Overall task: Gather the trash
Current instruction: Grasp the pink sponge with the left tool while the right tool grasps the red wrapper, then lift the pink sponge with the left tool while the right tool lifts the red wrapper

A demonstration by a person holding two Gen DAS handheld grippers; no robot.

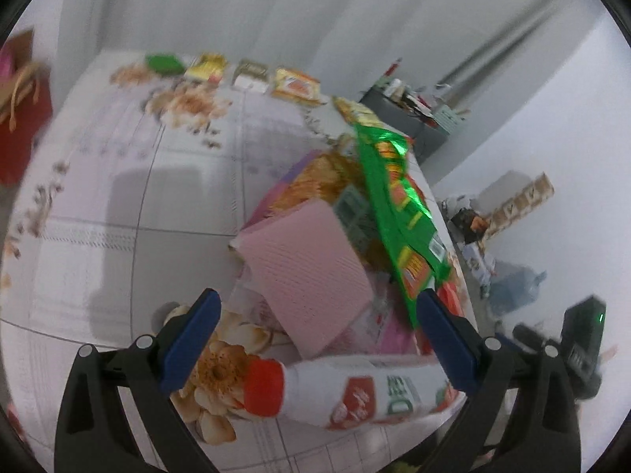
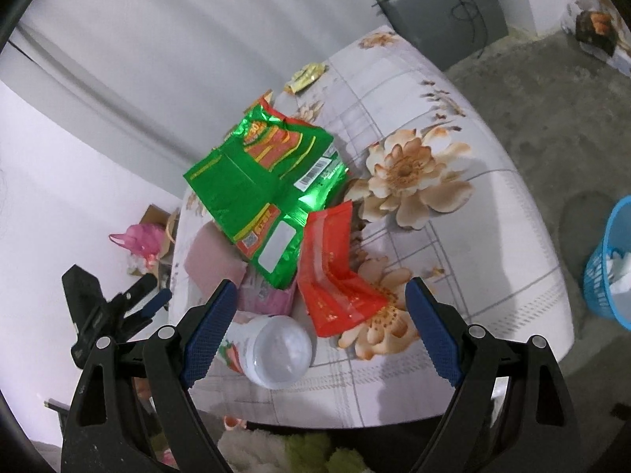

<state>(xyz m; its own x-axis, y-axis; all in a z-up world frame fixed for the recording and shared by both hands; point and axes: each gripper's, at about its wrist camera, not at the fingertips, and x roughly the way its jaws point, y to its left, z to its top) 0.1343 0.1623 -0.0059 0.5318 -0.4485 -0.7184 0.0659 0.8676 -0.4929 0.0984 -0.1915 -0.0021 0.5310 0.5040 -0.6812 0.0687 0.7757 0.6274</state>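
A pile of trash lies on the flowered tablecloth (image 1: 118, 205). It holds a pink box (image 1: 311, 272), a green foil wrapper (image 1: 402, 205) and a white bottle with a red cap (image 1: 347, 390) lying on its side. My left gripper (image 1: 319, 323) is open and empty, its fingers either side of the pink box, above the bottle. In the right wrist view the green wrapper (image 2: 260, 189), a red wrapper (image 2: 335, 272) and the bottle's base (image 2: 282, 351) show. My right gripper (image 2: 321, 315) is open and empty, just above the bottle and red wrapper. The left gripper (image 2: 157, 303) shows at left.
Several more wrappers (image 1: 252, 75) lie along the table's far edge. A red gift bag (image 1: 19, 110) stands at left. A blue waste basket (image 2: 611, 268) stands on the floor at right. A grey cabinet (image 2: 445, 15) with clutter stands behind the table.
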